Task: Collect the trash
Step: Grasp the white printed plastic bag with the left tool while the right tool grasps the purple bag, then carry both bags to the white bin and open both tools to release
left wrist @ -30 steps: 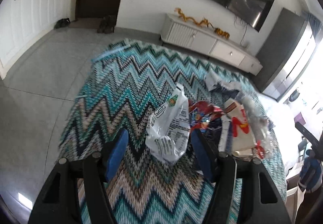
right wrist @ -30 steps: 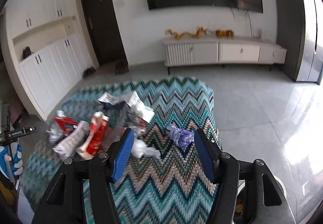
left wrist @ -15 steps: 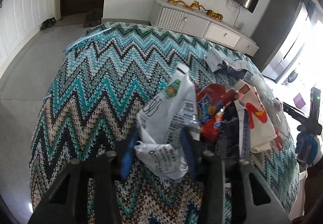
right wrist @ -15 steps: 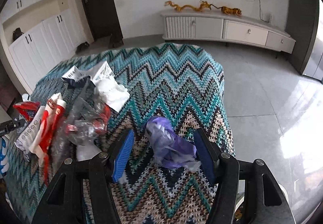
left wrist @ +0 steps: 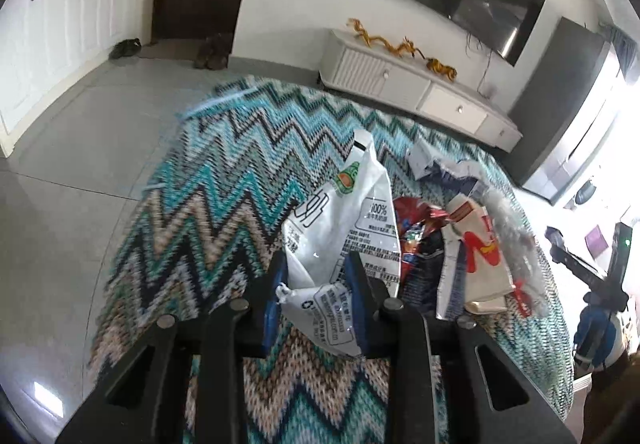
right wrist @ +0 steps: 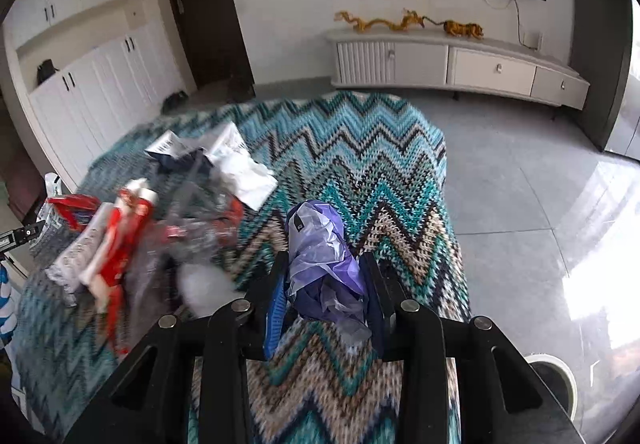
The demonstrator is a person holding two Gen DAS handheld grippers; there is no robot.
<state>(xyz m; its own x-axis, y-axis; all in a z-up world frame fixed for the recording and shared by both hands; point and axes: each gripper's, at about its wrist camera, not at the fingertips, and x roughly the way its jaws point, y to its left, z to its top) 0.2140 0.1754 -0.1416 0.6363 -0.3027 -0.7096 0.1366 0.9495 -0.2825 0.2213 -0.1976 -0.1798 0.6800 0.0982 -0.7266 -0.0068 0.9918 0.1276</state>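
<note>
Two grippers have just been closing, each on one piece of trash so both can lift together: left gripper pinches the white packet, right gripper squeezes the purple bag, both on the zigzag-covered counter, beside the remaining litter

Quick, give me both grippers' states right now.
Left gripper: jaws just closing, shut on the white wrapper.
Right gripper: jaws just closing, shut on the purple bag.

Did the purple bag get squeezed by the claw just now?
Yes. The right gripper came forward over the zigzag blanket; its jaws have just been closing onto the purple bag.
</note>
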